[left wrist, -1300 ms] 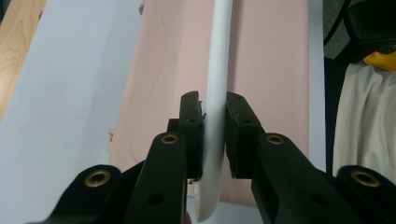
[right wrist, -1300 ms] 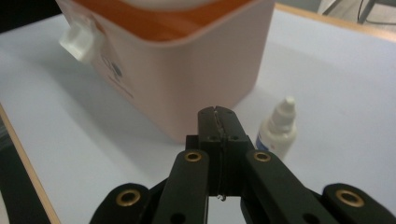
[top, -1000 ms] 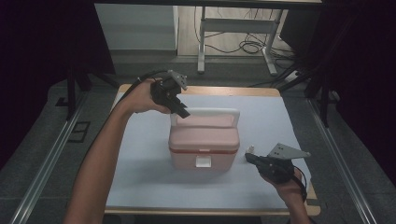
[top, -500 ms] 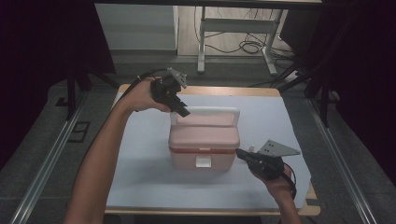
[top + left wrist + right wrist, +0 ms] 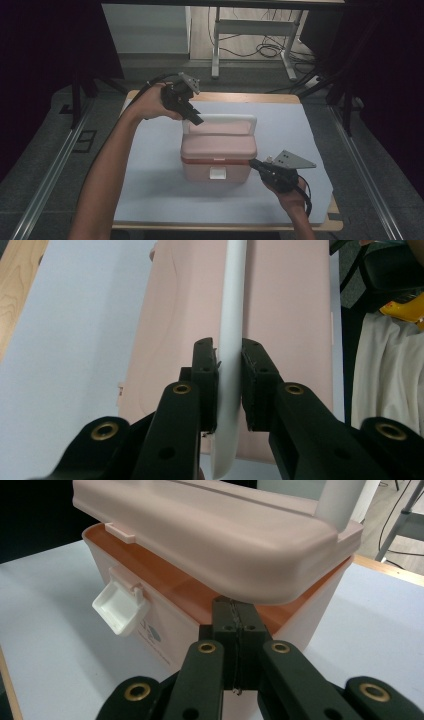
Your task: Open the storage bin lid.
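Note:
A pink box (image 5: 215, 167) with a white front latch (image 5: 217, 173) stands mid-table. Its pink lid (image 5: 219, 142) carries an upright white handle (image 5: 225, 118). My left gripper (image 5: 196, 120) is shut on the handle's left end; in the left gripper view the pads (image 5: 207, 375) squeeze the white handle (image 5: 232, 315) above the lid (image 5: 290, 315). My right gripper (image 5: 254, 163) is shut with nothing in it. Its tips (image 5: 235, 607) sit at the box's front right corner, in the gap between the raised lid (image 5: 210, 535) and the box rim (image 5: 165, 587). The latch (image 5: 120, 607) hangs open.
The box stands on a white sheet (image 5: 300, 130) over a wooden table (image 5: 270, 97). Beyond the far edge are a metal frame's legs and cables (image 5: 260, 50) on the floor. Bare sheet lies to the left and right of the box.
My right gripper has slid left, from beside the box to its front right corner under the lid's edge. The left gripper has kept its hold on the handle.

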Demonstrator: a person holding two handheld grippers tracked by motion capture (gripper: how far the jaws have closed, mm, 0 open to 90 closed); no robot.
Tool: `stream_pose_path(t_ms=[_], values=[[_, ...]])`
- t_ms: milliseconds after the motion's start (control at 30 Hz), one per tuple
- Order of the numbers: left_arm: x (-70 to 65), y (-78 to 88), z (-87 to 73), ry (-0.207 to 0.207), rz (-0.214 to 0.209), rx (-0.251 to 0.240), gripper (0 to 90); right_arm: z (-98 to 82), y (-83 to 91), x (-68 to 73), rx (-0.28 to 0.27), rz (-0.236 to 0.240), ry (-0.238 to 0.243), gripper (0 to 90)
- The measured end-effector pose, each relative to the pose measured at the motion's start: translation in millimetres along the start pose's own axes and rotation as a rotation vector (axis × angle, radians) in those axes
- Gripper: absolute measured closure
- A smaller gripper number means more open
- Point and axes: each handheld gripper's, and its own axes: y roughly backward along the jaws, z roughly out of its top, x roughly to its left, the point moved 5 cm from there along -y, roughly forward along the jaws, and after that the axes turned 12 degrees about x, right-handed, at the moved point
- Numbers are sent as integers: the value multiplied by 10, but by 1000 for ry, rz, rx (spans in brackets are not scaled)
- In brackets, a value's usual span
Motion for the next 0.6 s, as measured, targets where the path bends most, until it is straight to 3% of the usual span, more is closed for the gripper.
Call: stream_pose_path(t_ms=[200,367,600], values=[[-1,-9,-16,3,1,-11,785,2,-12,8,-5,-1,1,897],[9,-8,-11,8,31,-19,765,7,-10,7,-8,-6,1,897],[-9,100,-42,24,92,-56,528,3,-5,4,-6,-5,-5,897]])
